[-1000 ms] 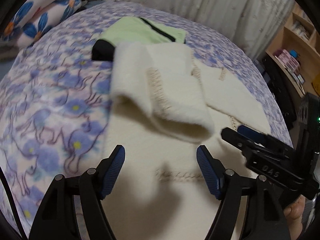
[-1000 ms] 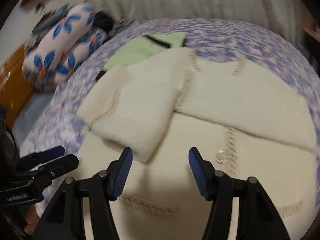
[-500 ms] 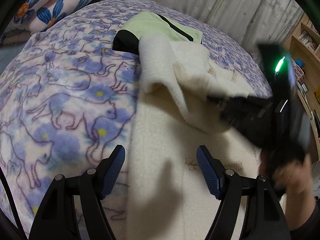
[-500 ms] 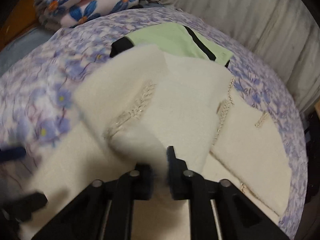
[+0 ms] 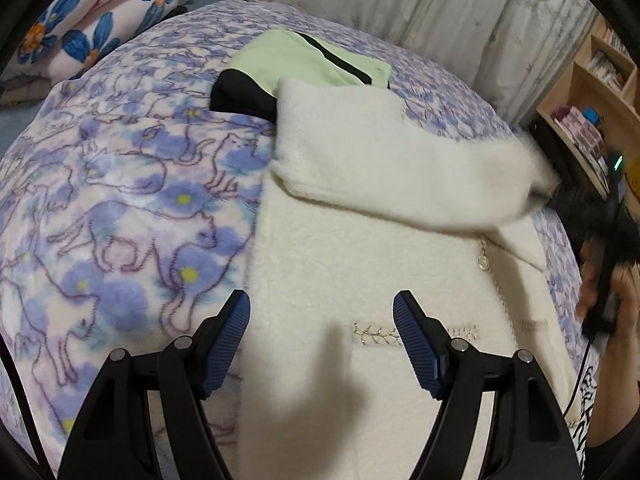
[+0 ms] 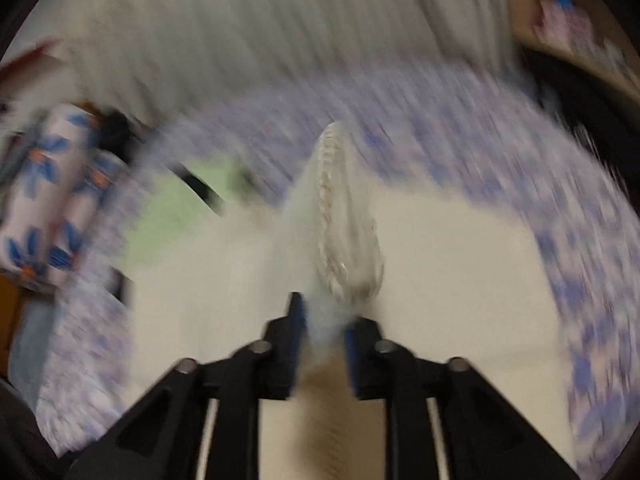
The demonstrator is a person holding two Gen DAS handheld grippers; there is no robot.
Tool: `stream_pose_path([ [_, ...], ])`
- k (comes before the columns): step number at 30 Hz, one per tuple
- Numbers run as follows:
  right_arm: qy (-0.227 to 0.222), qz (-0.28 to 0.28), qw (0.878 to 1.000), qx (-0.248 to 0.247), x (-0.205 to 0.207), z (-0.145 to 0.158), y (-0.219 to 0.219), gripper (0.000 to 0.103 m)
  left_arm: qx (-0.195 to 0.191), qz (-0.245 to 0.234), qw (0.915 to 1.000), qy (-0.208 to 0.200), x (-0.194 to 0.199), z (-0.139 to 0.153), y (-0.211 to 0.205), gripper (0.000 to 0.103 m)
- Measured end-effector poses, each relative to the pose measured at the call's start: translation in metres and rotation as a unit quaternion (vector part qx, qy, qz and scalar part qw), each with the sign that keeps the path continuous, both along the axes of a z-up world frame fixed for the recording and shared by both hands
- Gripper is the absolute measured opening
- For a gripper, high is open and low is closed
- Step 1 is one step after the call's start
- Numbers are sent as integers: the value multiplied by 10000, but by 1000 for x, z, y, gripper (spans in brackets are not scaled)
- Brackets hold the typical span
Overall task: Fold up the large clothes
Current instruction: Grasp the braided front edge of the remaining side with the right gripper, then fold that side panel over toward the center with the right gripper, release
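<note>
A cream fleece garment [image 5: 360,272] lies flat on the bed. Its sleeve [image 5: 400,172] stretches across the body toward the right, pulled off the surface at its far end. My right gripper [image 6: 324,312] has the sleeve's stitched cuff [image 6: 344,220] between its pads, and its jaws are opening; this view is heavily blurred. In the left wrist view that gripper [image 5: 600,216] is a dark blur at the right edge, held by a hand [image 5: 616,292]. My left gripper [image 5: 320,304] hovers open over the garment's near left part, with nothing between its fingers.
A purple floral bedspread [image 5: 120,200] covers the bed. A light green garment with black trim [image 5: 304,60] lies folded beyond the cream one. Flowered pillows [image 5: 100,28] sit at the far left, a curtain [image 5: 400,0] hangs behind, and a wooden shelf [image 5: 592,92] stands at the right.
The right gripper closed on the folded sleeve's cuff and swept it to the right, stretching the sleeve across the garment. The left gripper stayed open and barely moved.
</note>
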State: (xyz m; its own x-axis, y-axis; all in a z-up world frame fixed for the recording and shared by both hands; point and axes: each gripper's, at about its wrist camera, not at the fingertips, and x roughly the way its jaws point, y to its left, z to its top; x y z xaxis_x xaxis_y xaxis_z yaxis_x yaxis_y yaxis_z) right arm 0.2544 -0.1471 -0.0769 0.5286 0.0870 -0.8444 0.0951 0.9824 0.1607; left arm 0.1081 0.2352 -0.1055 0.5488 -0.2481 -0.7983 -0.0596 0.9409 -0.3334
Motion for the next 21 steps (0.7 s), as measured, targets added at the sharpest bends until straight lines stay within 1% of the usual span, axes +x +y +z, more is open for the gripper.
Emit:
stream_pose_path([
  [3, 494, -152, 9984, 211, -16, -36, -37, 26, 232, -131, 9996, 77, 15, -2, -4, 73],
  [5, 618, -230, 9973, 324, -21, -46, -53, 26, 460, -201, 9987, 91, 31, -3, -4, 73],
  [8, 509, -216, 9967, 590, -18, -43, -69, 27, 843, -309, 9958, 158, 68, -6, -4, 73],
  [9, 431, -193, 9967, 653, -15, -39, -72, 31, 892, -342, 9953, 182, 77, -7, -4, 73],
  [10, 337, -165, 9968, 712, -10, -37, -75, 37, 933, -386, 9946, 235, 92, -9, -3, 73],
  [11, 232, -128, 9966, 782, -2, -34, -78, 40, 944, -394, 9943, 284, 103, -12, -2, 73],
  [12, 183, -97, 9964, 823, 6, -34, -78, 48, 886, -400, 9946, 367, 121, -15, 1, 73],
  [13, 133, -53, 9960, 880, 13, -35, -80, 51, 811, -411, 9950, 404, 133, -17, 3, 73],
  [14, 119, -3, 9955, 942, 26, -37, -81, 51, 736, -392, 9955, 449, 148, -20, 6, 73],
  [17, 166, 101, 9945, 1034, 60, -44, -79, 51, 692, -323, 9956, 551, 178, -26, 10, 73],
  [19, 211, 185, 9943, 1026, 76, -51, -78, 51, 698, -298, 9955, 561, 199, -31, 12, 73],
  [21, 292, 279, 9934, 1074, 94, -60, -76, 51, 709, -285, 9949, 663, 216, -39, 15, 73],
])
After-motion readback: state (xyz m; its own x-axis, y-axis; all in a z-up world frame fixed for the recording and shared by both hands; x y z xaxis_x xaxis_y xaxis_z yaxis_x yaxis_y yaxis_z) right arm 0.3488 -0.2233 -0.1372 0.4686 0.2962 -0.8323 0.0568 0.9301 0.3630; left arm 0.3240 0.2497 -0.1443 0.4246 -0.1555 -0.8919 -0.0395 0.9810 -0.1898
